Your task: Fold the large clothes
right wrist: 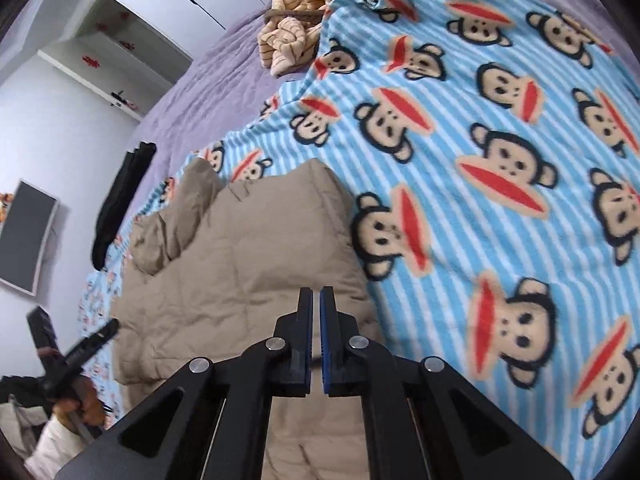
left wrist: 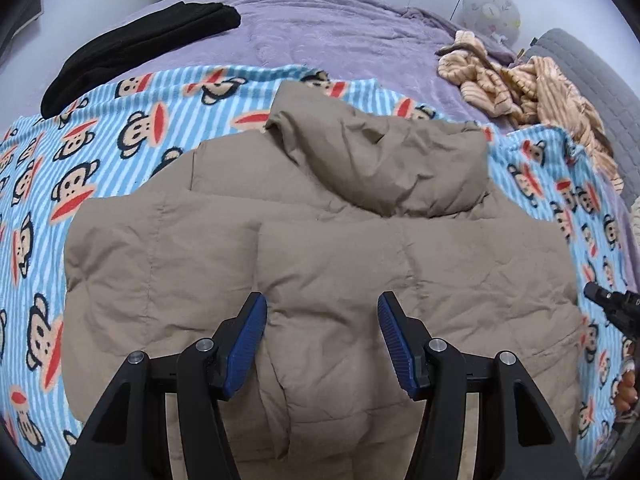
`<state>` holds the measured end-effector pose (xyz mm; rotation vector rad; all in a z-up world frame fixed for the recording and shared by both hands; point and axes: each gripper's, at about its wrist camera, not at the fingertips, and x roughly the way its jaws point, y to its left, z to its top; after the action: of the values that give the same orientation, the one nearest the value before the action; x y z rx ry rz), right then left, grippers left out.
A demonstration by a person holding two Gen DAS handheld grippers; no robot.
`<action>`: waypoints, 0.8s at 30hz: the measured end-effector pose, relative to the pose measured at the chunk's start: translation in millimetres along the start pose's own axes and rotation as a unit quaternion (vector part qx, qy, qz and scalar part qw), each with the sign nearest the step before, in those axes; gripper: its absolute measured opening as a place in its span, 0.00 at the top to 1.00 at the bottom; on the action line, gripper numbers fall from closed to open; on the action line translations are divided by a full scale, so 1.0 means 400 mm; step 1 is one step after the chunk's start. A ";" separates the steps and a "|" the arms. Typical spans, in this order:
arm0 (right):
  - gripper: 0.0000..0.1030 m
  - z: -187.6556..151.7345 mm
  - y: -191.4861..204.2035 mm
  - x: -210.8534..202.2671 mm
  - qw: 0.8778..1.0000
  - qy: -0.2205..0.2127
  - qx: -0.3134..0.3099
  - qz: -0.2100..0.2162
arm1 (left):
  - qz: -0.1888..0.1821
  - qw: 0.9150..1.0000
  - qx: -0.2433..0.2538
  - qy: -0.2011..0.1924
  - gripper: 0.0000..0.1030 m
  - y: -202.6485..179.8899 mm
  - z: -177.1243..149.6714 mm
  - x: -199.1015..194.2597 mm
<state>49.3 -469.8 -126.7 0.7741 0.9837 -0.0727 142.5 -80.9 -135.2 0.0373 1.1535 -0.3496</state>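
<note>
A tan puffer jacket (left wrist: 320,264) lies spread on a blue striped monkey-print blanket (left wrist: 100,152), with its sleeves folded in and its hood (left wrist: 384,160) at the far end. My left gripper (left wrist: 322,312) is open and empty, hovering over the jacket's lower middle. My right gripper (right wrist: 316,304) is shut with nothing between its pads, over the jacket's (right wrist: 240,272) right edge beside the blanket (right wrist: 500,168). The right gripper's tip also shows at the right edge of the left wrist view (left wrist: 612,308). The left gripper shows blurred at the lower left of the right wrist view (right wrist: 76,356).
The blanket lies on a purple bedspread (left wrist: 340,36). A folded black garment (left wrist: 144,48) lies at the far left. A crumpled tan striped garment (left wrist: 528,88) lies at the far right, by a grey pillow (left wrist: 592,68). White wardrobe doors stand behind the bed.
</note>
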 end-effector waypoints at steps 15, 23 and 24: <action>0.96 -0.019 -0.016 0.141 0.995 0.027 -0.046 -0.082 | 0.024 1.000 -0.005 0.011 0.40 0.022 -0.022 0.031; 0.96 -0.087 0.034 0.071 0.987 0.021 -0.099 -0.121 | 0.054 0.998 0.027 0.004 0.40 0.012 -0.091 -0.046; 0.96 -0.094 0.035 0.068 0.987 0.025 -0.100 -0.124 | 0.058 0.998 0.022 0.013 0.40 0.018 -0.100 -0.037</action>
<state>43.3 -428.5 -151.7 0.4681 1.1133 -0.1687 103.8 -61.9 -139.5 0.1474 1.1641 -0.2716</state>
